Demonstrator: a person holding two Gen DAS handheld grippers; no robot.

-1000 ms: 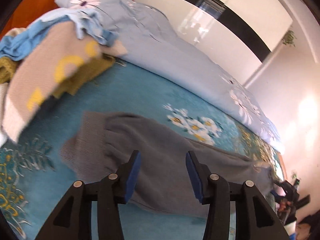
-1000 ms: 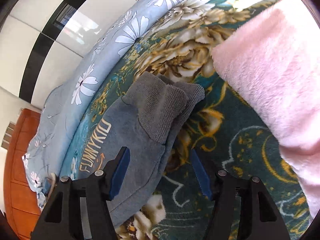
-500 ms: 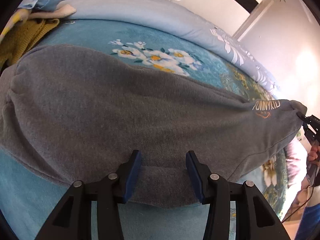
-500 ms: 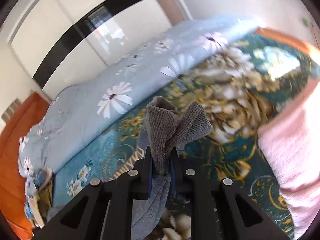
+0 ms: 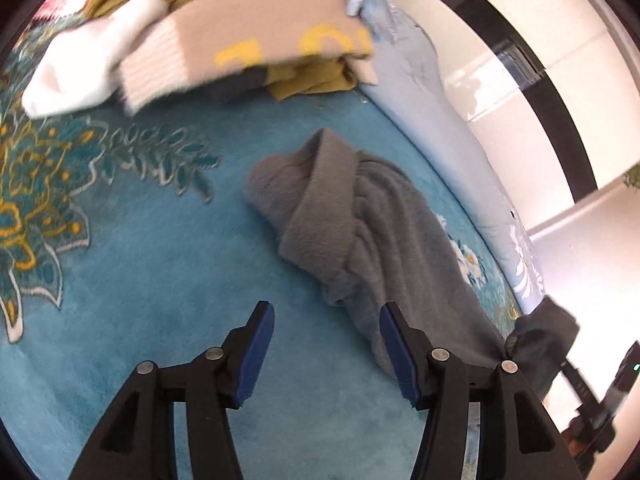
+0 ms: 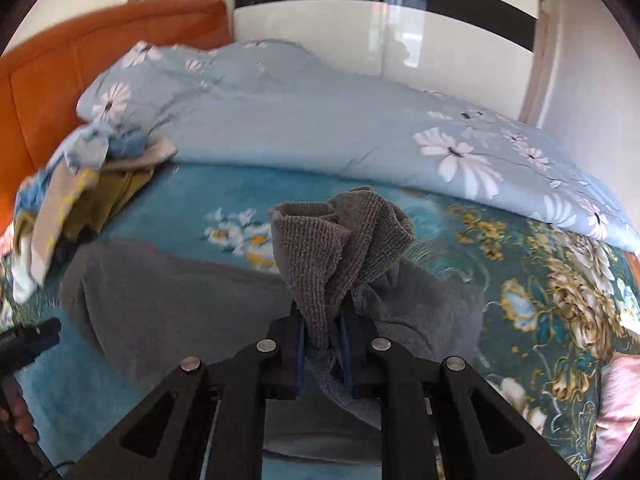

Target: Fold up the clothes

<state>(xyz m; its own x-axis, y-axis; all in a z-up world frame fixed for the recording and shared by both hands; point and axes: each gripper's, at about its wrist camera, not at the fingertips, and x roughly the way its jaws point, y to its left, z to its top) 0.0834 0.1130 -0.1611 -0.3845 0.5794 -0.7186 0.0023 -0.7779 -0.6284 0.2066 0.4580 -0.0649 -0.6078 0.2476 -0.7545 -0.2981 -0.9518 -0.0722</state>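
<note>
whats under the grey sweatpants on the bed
The grey sweatpants lie on the teal floral blanket. Whatever lies directly beneath them is hidden.

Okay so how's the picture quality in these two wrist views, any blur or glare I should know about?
Left wrist view: the clothes pile at top is motion-smeared, the wardrobe doors blown out by glare, while the grey pants and open left gripper stay sharp. Right wrist view: the pile smears at left; the ribbed cuff in the right gripper is crisp.

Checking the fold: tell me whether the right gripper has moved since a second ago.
Yes. The right gripper, now shut on the grey cuffs, has swung from the pink blanket toward the orange headboard.
</note>
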